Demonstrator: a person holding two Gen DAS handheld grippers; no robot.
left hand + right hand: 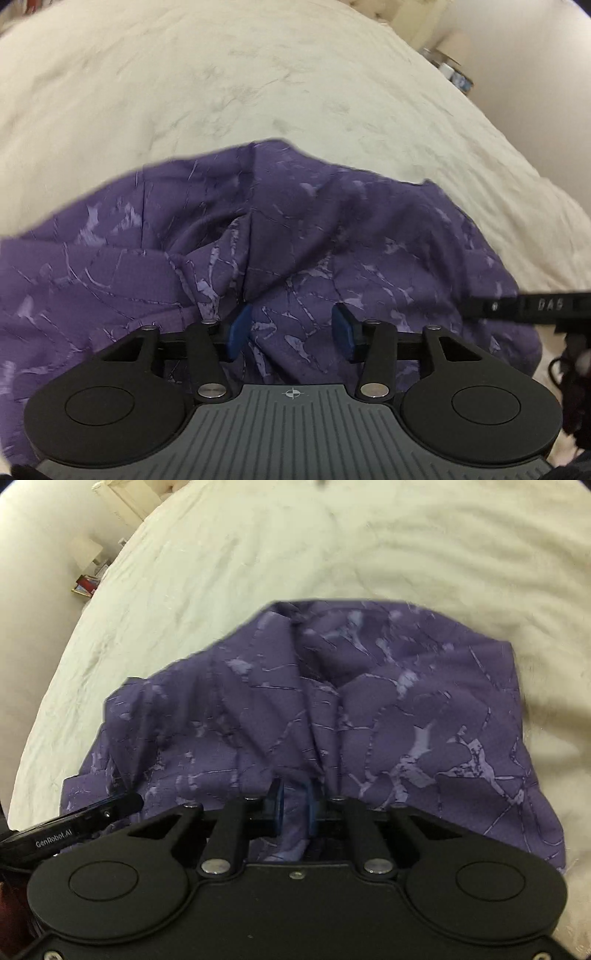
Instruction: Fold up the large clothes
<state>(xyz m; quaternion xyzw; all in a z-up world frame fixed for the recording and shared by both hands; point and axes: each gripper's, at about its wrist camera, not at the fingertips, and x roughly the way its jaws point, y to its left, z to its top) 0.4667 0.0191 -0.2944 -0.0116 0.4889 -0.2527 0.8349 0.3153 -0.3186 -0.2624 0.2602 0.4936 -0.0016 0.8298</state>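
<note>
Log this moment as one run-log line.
step: regrasp | left tool: open over purple garment | right tool: pinching a fold of it | surface: cream bedcover | fold: unfinished

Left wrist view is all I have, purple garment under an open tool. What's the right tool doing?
Observer: The right tool has a bunched fold of the purple garment between its blue pads.
Operator: Is it pinched or loose?
Observer: The pads stand close together on the cloth, so it looks gripped.
Operator: Anything beside the bed on that side?
Observer: Past the white bedding, a small red and blue item sits by the wall, too small to identify.
</note>
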